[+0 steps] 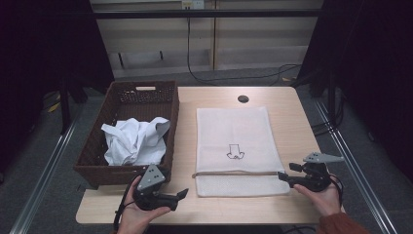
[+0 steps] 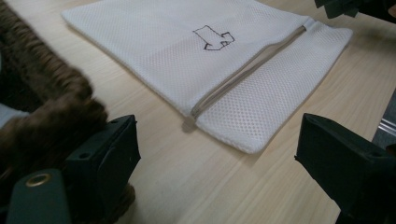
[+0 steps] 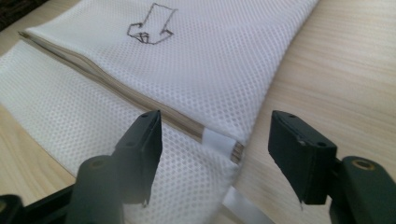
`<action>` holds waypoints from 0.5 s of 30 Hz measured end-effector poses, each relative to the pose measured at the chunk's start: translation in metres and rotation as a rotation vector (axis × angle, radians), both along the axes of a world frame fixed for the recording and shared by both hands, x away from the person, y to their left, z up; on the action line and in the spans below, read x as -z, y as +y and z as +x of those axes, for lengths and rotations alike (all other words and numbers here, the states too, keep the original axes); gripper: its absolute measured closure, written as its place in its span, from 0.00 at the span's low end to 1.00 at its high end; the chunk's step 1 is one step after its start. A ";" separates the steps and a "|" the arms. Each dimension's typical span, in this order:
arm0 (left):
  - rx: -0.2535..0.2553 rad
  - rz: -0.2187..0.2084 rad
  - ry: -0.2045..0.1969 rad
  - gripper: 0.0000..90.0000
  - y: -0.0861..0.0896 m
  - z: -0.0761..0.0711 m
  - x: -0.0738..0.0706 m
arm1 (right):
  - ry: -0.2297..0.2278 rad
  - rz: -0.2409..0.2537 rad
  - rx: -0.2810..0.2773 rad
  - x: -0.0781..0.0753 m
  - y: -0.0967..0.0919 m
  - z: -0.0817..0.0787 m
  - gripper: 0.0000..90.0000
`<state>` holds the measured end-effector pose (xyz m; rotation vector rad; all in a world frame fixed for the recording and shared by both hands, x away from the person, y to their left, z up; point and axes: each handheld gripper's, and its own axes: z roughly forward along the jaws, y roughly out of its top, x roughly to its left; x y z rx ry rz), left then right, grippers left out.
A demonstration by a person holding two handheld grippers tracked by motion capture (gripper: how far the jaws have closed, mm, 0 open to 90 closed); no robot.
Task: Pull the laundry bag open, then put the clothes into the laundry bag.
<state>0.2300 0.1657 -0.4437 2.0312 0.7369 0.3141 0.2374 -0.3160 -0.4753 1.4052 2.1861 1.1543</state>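
Right tongs (image 3: 215, 158) spread wide at the mesh laundry bag's (image 1: 235, 141) zipper end, lower right of frame, pads off the fabric. Left tongs (image 2: 217, 161) released too, lower left, beside the wicker basket (image 1: 97, 151). Bag flat mid-bench (image 1: 287, 102), zipper (image 1: 234, 173) along its near edge.
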 end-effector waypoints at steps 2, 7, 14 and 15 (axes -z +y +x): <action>0.013 0.009 -0.011 0.15 0.005 -0.001 0.001 | -0.004 0.004 -0.022 -0.002 0.005 0.002 0.35; -0.020 0.010 -0.025 0.12 0.019 -0.007 0.002 | -0.025 0.009 -0.068 -0.007 0.016 0.002 0.30; -0.095 0.001 -0.012 0.09 0.038 -0.017 0.005 | -0.016 0.028 -0.122 -0.009 0.035 0.008 0.25; -0.094 -0.005 -0.012 0.09 0.039 -0.020 0.004 | -0.014 0.027 -0.147 -0.010 0.043 0.010 0.27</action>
